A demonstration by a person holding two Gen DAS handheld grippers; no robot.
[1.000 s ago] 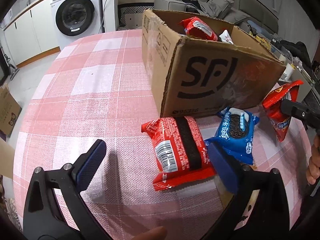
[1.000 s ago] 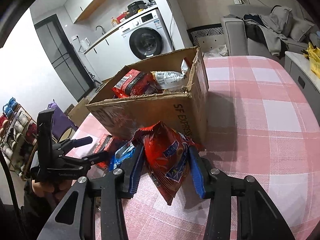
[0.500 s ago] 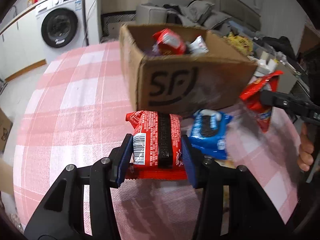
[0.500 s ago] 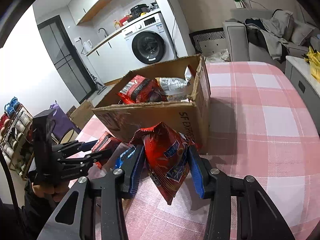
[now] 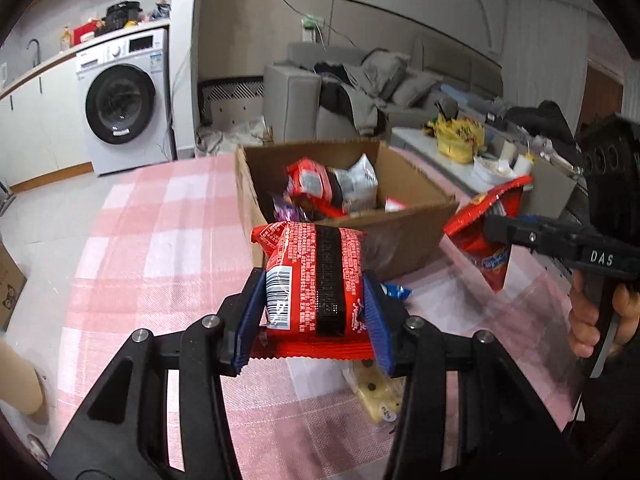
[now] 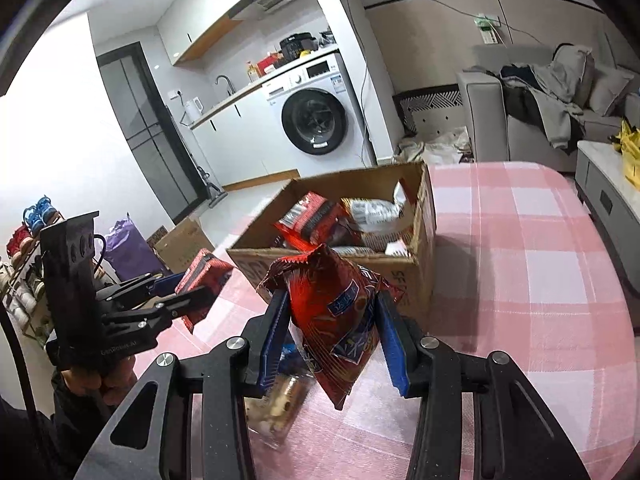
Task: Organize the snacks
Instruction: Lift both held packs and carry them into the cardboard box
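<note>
Each gripper had its jaws clamped on a snack lifted clear of the bench (image 5: 152, 248), the left gripper (image 5: 316, 316) gripping a red packet (image 5: 312, 276) and the right gripper (image 6: 332, 340) a red bag (image 6: 336, 312), both poised before the open box (image 6: 416, 264), apparently for dropping in.

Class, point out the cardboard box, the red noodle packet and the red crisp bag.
cardboard box (image 5: 404, 236): left wrist view, front wall.
red noodle packet (image 5: 296, 264): left wrist view, printed face.
red crisp bag (image 6: 340, 312): right wrist view, middle of front.
</note>
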